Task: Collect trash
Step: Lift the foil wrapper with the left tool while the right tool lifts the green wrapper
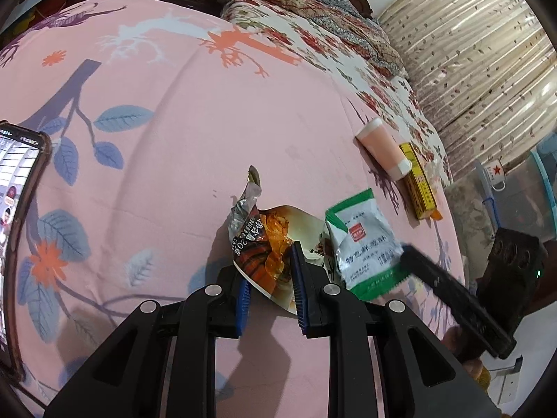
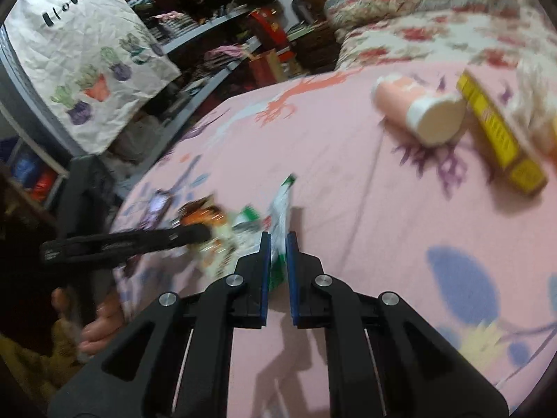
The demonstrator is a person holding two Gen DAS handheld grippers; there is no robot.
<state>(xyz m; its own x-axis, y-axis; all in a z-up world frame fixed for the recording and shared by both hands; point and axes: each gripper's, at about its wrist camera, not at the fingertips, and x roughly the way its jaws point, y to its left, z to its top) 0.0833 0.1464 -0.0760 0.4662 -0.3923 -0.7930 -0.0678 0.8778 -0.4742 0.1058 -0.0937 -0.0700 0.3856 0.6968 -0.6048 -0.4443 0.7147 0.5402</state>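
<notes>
A crumpled orange and brown snack wrapper (image 1: pixel 264 244) sits between the blue pads of my left gripper (image 1: pixel 269 275), which is shut on it just above the pink bedsheet (image 1: pixel 195 132). A green and white sachet (image 1: pixel 365 244) lies right beside it. My right gripper (image 2: pixel 277 254) is shut on that sachet (image 2: pixel 280 216), holding its edge; this view is blurred. The right gripper also shows in the left wrist view (image 1: pixel 403 250) at the sachet's right corner. The left gripper shows in the right wrist view (image 2: pixel 205 231) at the wrapper (image 2: pixel 202 216).
A pink tube with a white cap (image 1: pixel 383 149) and a yellow box (image 1: pixel 419 184) lie at the bed's right side. A phone (image 1: pixel 17 230) lies at the left. A floral quilt (image 1: pixel 313 35) covers the far end. Shelves (image 2: pixel 209 35) stand beyond.
</notes>
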